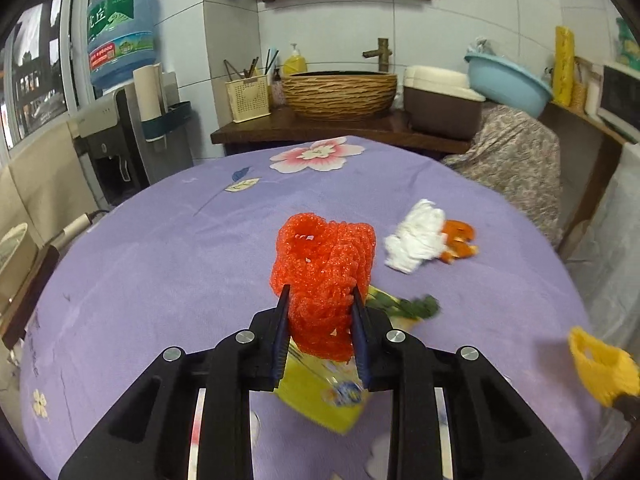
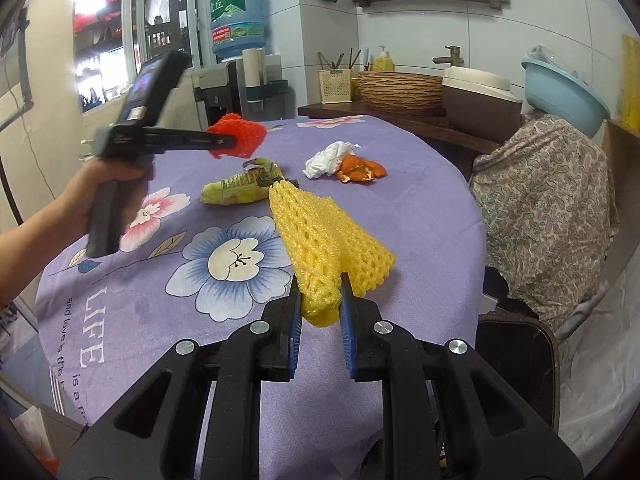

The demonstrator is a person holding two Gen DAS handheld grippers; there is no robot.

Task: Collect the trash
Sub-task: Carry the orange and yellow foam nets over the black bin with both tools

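Observation:
My left gripper (image 1: 319, 295) is shut on a red foam fruit net (image 1: 325, 264) and holds it above the purple floral tablecloth (image 1: 168, 248). It also shows in the right wrist view (image 2: 230, 142) with the red net (image 2: 237, 135). My right gripper (image 2: 320, 282) is shut on a yellow foam fruit net (image 2: 324, 236), also seen at the left wrist view's right edge (image 1: 602, 368). On the cloth lie a yellow-green snack wrapper (image 2: 236, 190), a white crumpled tissue (image 2: 326, 159) and orange peel (image 2: 360, 172).
A dark bin (image 2: 516, 364) stands beside the table at the right, next to a chair draped in patterned cloth (image 2: 548, 204). A wooden counter (image 2: 400, 118) with a wicker basin, a water dispenser (image 2: 236, 80) and a blue basin (image 2: 564, 92) stand behind.

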